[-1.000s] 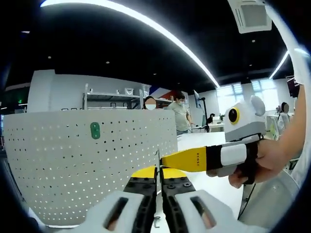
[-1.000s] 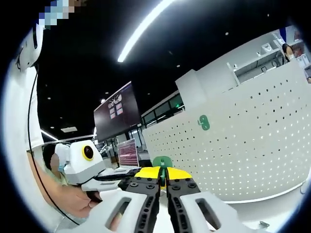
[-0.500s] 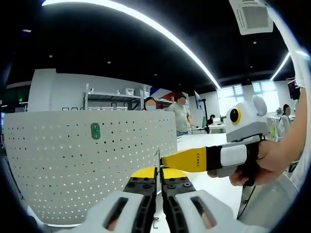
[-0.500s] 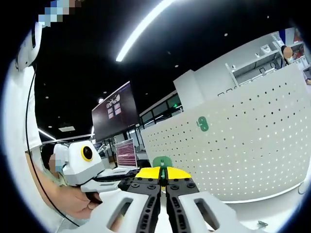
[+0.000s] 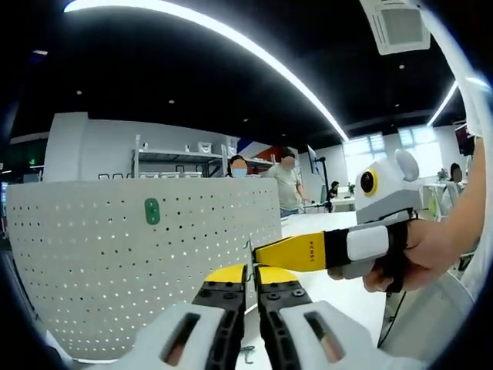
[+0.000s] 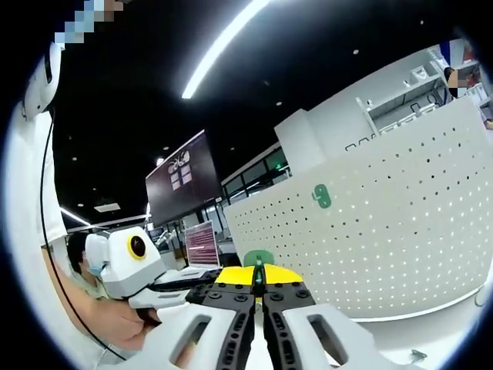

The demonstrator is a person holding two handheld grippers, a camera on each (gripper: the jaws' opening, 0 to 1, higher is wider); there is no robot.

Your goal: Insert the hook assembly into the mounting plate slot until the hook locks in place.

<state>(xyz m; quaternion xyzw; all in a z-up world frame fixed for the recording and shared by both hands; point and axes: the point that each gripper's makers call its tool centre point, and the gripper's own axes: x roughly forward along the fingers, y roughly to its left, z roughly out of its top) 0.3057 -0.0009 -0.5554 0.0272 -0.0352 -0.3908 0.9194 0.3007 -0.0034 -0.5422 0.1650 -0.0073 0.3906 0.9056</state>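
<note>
I am working in a large open lab or office hall. A black ceiling carries long curved light strips and a vent unit. Behind the white pegboard stand metal shelving, a wall screen, white tables and people.

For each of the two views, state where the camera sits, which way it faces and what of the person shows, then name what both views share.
Left gripper view: rides the left gripper, facing the white pegboard; the right gripper and a hand enter from the right.
Right gripper view: rides the right gripper, facing the pegboard; a hand shows at left.
Shared: the pegboard with its green hook piece.
</note>
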